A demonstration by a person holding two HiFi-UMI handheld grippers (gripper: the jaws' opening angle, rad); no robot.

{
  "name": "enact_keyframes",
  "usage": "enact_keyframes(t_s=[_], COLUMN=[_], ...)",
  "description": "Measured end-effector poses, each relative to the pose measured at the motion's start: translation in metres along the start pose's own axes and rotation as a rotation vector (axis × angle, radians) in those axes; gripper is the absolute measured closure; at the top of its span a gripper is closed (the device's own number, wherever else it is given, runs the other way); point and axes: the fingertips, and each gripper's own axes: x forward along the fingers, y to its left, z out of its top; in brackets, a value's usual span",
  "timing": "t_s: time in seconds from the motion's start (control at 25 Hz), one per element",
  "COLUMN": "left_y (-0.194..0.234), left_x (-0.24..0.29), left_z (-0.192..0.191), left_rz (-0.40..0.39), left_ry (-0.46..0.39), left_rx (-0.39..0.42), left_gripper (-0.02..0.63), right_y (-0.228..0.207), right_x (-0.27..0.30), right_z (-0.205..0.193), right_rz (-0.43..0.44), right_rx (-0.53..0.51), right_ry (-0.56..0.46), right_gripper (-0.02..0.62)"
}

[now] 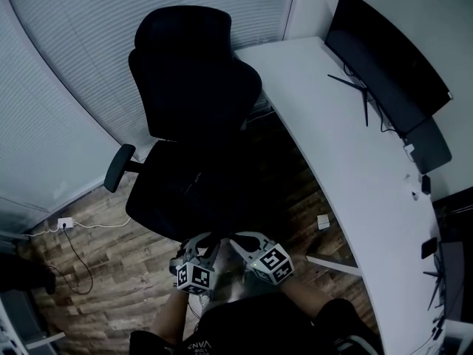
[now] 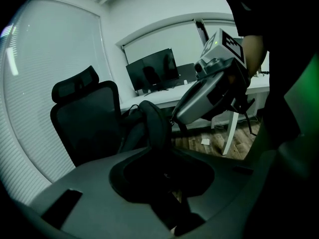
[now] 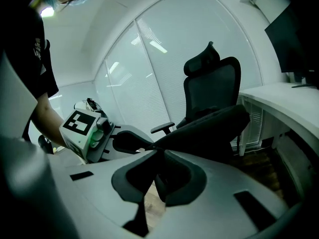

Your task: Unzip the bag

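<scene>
A black bag (image 1: 214,191) lies on the seat of a black office chair (image 1: 185,72). Both grippers sit side by side at the bag's near edge. In the left gripper view the bag's dark fabric (image 2: 149,123) runs down between the jaws of my left gripper (image 2: 167,178) and fills the gap from side to side. My right gripper (image 3: 157,183) has its jaws nearly together on a thin black piece of the bag (image 3: 209,128); whether that piece is the zipper pull I cannot tell. In the head view the left gripper (image 1: 203,241) and right gripper (image 1: 238,239) almost touch.
A curved white desk (image 1: 347,146) runs along the right with a dark monitor (image 1: 384,50) on it, and its white leg (image 1: 332,265) stands close to my right. White blinds close the back. A socket with a cable (image 1: 65,222) lies on the wood floor at left.
</scene>
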Motion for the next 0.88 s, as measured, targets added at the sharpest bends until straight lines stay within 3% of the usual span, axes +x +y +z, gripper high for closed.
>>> enact_keyframes(t_s=[0.16, 0.88], left_y=[0.009, 0.024], left_x=[-0.001, -0.012], left_z=[0.006, 0.01], left_rz=[0.014, 0.104], left_ry=[-0.006, 0.027], left_rx=[-0.034, -0.112], left_gripper=[0.521, 0.529], right_y=[-0.018, -0.09], right_x=[-0.003, -0.012], right_z=[0.017, 0.058], right_rz=[-0.023, -0.095], right_rx=[-0.004, 0.009], right_ry=[-0.02, -0.064], right_gripper=[0.538, 0.538])
